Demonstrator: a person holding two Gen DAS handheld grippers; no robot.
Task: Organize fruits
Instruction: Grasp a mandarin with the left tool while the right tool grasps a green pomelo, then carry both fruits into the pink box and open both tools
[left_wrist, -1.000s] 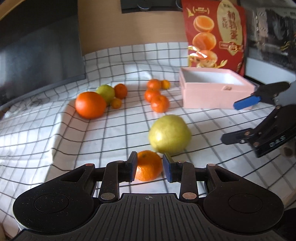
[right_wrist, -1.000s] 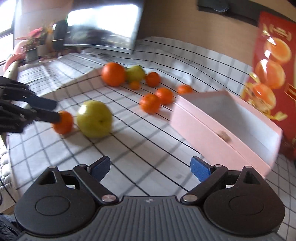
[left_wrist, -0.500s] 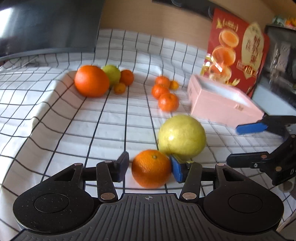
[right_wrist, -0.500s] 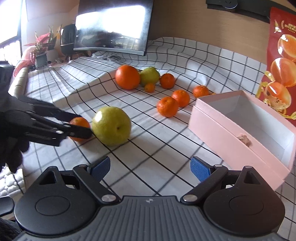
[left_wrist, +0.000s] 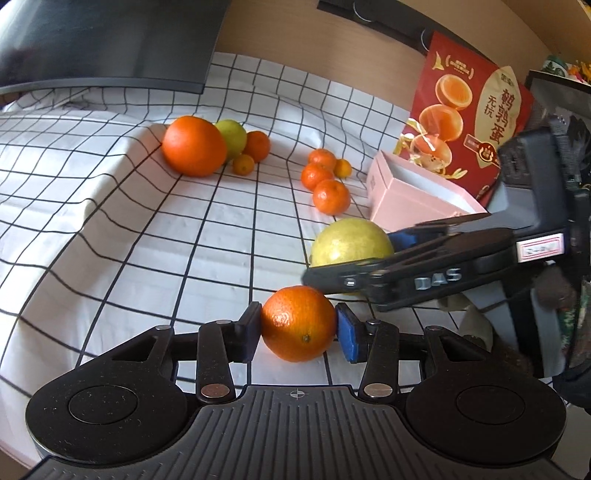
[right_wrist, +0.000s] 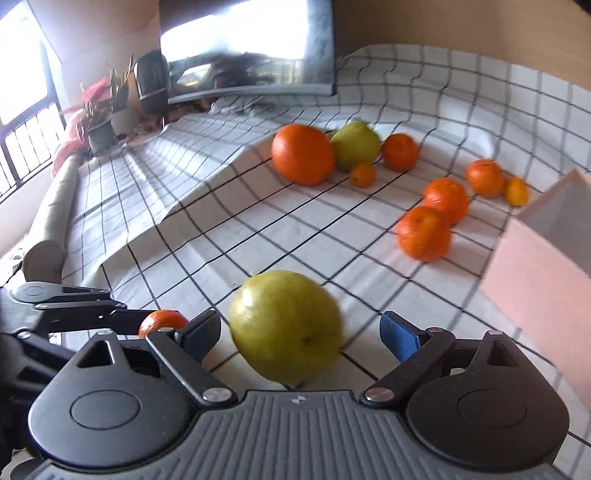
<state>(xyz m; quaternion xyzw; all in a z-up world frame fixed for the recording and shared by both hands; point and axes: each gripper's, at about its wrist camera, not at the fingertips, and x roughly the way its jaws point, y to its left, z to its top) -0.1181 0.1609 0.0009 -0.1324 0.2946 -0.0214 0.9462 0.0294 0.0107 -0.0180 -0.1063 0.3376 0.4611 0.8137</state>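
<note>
1. Fruits are still scattered on the checked cloth over the desk (left_wrist: 155, 236); none is in the pink box (left_wrist: 410, 201) yet, which sits far right and looks empty as far as its inside shows.
2. Your left gripper (left_wrist: 298, 326) went from loose around the near mandarin (left_wrist: 298, 323) half a second ago to jaws closing on it now. The left pad touches the peel and the right pad looks to be touching it too; the fruit still seems to rest on the cloth.
3. Your right gripper (right_wrist: 299, 334) has swung in from the right. A second ago it was well apart from the big green fruit (right_wrist: 286, 326); now that fruit sits between its jaws.
4. Right jaws are wide and just starting to close. Gaps show on both sides of the green fruit, so nothing is held there.
5. In the left wrist view the right gripper (left_wrist: 424, 266) crosses just behind the mandarin, so your two tools are close together.
6. What it means: both pickups are at the grasp step, the left one nearly secured, the right one only lined up.
7. Left behind: the far left cluster with the large orange (left_wrist: 194, 146), and the small mandarin group (left_wrist: 327, 181) near the box.
8. Risk, as I judge it: the round green fruit may roll if one pad lands first.
</note>
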